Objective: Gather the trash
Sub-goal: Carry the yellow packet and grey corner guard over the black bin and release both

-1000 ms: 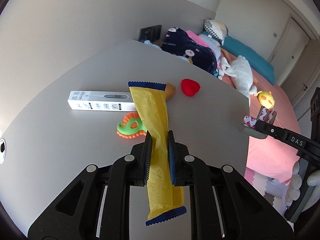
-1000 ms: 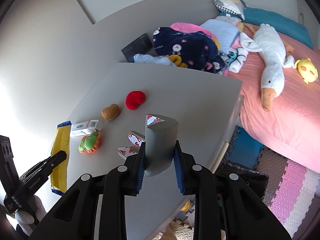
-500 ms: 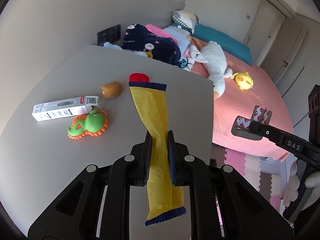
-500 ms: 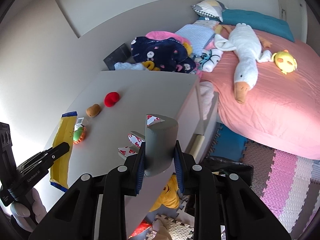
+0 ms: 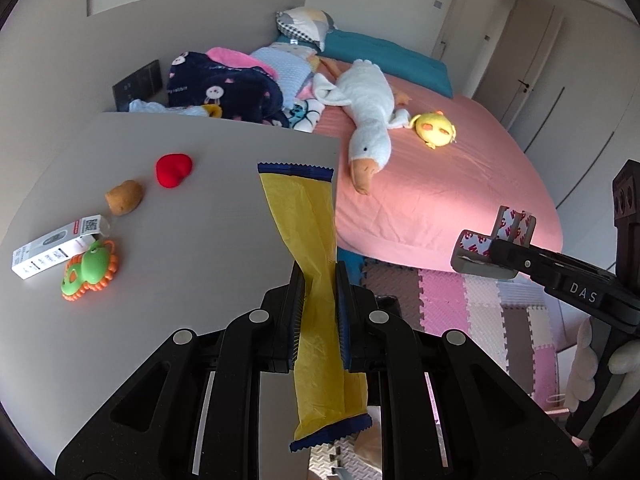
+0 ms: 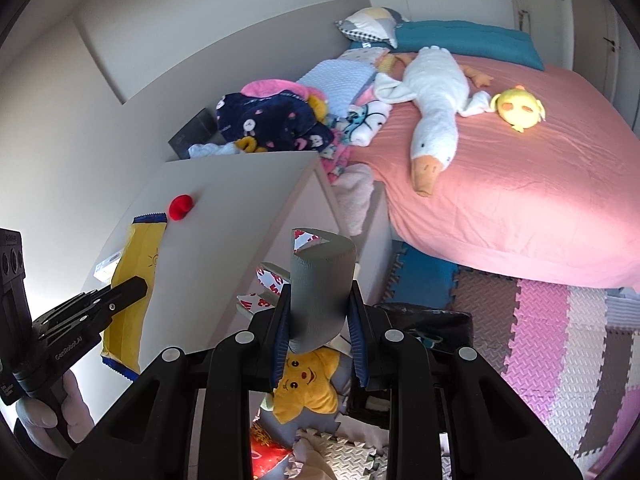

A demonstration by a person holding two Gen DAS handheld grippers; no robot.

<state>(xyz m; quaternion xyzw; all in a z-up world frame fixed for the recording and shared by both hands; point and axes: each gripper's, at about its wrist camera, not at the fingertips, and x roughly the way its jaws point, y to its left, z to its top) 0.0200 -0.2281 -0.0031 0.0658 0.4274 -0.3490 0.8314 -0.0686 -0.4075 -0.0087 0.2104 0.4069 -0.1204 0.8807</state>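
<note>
My left gripper [image 5: 319, 280] is shut on a long yellow wrapper with blue ends [image 5: 304, 216], held above the right edge of the grey table [image 5: 208, 256]. It also shows in the right wrist view [image 6: 138, 264]. My right gripper [image 6: 319, 300] is shut on a grey foam strip with red-and-white backing [image 6: 320, 280], held past the table's edge over the floor. That strip also shows in the left wrist view [image 5: 480, 248]. A black bin [image 6: 432, 328] sits on the floor just below the right gripper.
On the table lie a red heart [image 5: 173, 169], a potato toy [image 5: 124, 197], a white box [image 5: 56, 247] and a green-orange toy [image 5: 89, 270]. A pink bed [image 6: 520, 184] with a goose plush [image 6: 434, 96] stands beyond. A yellow star plush [image 6: 308, 380] lies on the puzzle-mat floor [image 6: 560, 340].
Both grippers have moved right, off the table toward its bed-side edge, still holding the wrapper and the foam strip. The floor and bin have come into the right wrist view.
</note>
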